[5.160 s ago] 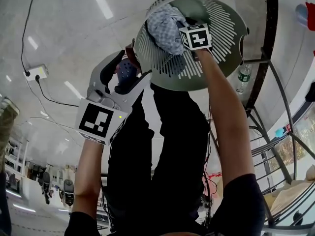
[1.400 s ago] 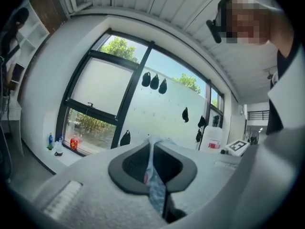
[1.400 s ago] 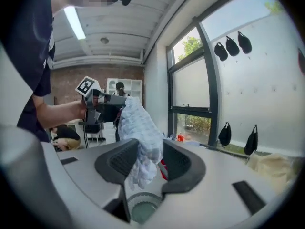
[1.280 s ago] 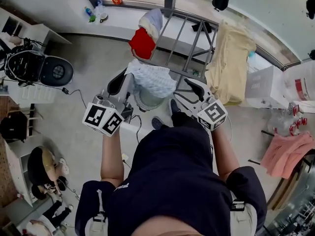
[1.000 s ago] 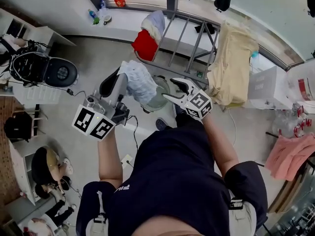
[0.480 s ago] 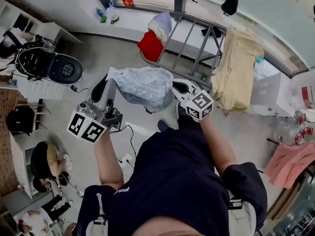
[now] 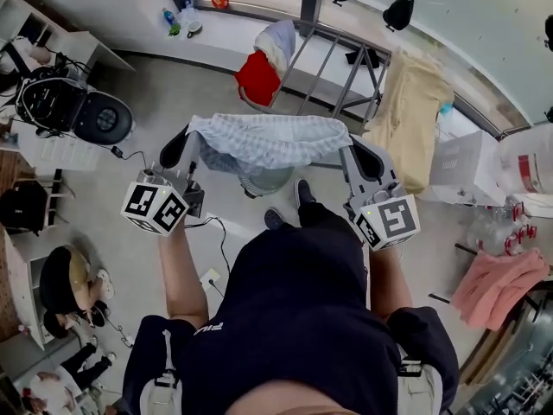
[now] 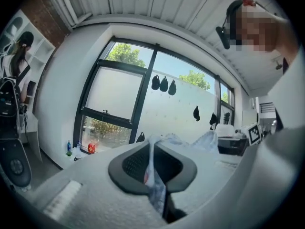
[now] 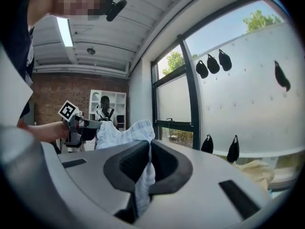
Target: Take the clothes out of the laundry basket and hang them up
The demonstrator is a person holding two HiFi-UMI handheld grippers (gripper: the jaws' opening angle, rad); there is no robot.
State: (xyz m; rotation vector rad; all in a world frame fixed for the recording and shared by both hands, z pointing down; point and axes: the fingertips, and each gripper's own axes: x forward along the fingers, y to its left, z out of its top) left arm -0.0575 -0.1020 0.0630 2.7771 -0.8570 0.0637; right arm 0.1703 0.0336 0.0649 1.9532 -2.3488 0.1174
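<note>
Your left gripper (image 7: 188,138) and right gripper (image 7: 350,145) pinch the pale blue striped cloth garment (image 7: 268,141) taut, near the grey metal rack (image 7: 341,37).

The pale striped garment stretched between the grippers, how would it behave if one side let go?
Probably floppy: the garment sags in folds between the left gripper and right gripper. Likely light, since thin pinched edges carry it. Released, it would probably swing down limp.

A pale blue-and-white finely striped garment (image 7: 268,139) is stretched out level in mid-air. One end is pinched between the fingers of the left gripper (image 7: 192,145), the other end in the right gripper (image 7: 356,156). The slatted grey laundry basket (image 7: 262,182) sits below it, mostly hidden.
</note>
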